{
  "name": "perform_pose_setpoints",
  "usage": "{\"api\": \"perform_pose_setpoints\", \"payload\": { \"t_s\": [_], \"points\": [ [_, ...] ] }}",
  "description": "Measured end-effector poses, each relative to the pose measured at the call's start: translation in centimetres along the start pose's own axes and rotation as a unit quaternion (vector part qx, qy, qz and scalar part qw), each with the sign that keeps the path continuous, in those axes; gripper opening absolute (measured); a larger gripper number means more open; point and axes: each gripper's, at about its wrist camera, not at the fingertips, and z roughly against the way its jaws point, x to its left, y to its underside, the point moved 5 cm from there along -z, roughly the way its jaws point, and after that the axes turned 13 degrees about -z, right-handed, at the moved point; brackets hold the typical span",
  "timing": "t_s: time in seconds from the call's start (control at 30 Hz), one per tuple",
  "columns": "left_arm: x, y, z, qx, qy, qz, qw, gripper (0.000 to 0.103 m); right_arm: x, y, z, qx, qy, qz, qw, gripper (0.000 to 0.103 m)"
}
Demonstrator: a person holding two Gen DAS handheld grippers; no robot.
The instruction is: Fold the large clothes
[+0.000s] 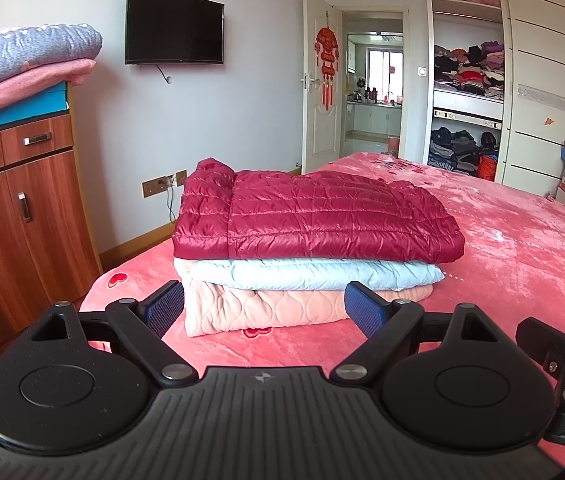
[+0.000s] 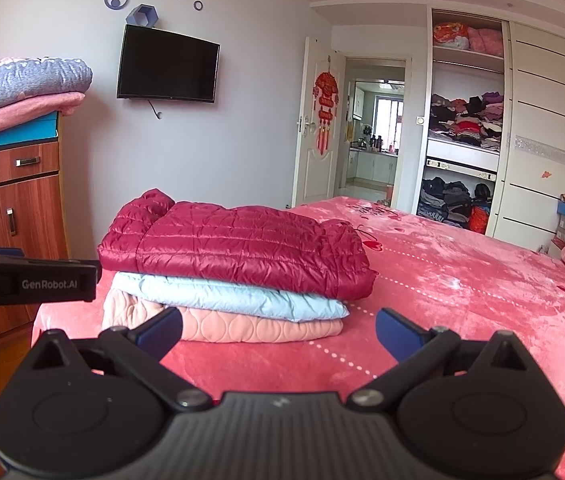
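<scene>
Both tools, left tool (image 1: 263, 309) and right tool (image 2: 278, 333), hang released before the stacked jackets (image 1: 314, 216). I judge folding complete; I would only square the stack near the bed (image 1: 522, 256) edge.

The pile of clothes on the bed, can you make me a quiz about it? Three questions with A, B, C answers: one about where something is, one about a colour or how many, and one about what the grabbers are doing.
1. Where is the red puffer jacket?
A. on top of the pile
B. inside the wardrobe
C. on the floor

2. How many folded clothes are in the pile?
A. one
B. three
C. six

3. What are the two grippers doing?
A. both open, holding nothing
B. both pinching the jacket
C. one holding a sock

Answers:
1 A, it lies over the light blue garment.
2 B, red, light blue, then the pink quilted garment on the bed.
3 A, the left gripper and right gripper have fingers spread, short of the pile.
</scene>
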Motion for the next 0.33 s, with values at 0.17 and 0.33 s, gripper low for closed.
{"api": "perform_pose_setpoints", "payload": {
  "t_s": [0.17, 0.33],
  "points": [
    [-0.6, 0.2, -0.5, 0.005, 0.022, -0.004, 0.9997, 0.103, -0.7, 0.2, -0.2, 0.001, 0.002, -0.008, 1.0, 0.102],
    [-1.7, 0.3, -1.2, 0.017, 0.041, -0.008, 0.999, 0.103, -2.0, 0.4, -0.6, 0.001, 0.012, -0.02, 1.0, 0.102]
  ]
}}
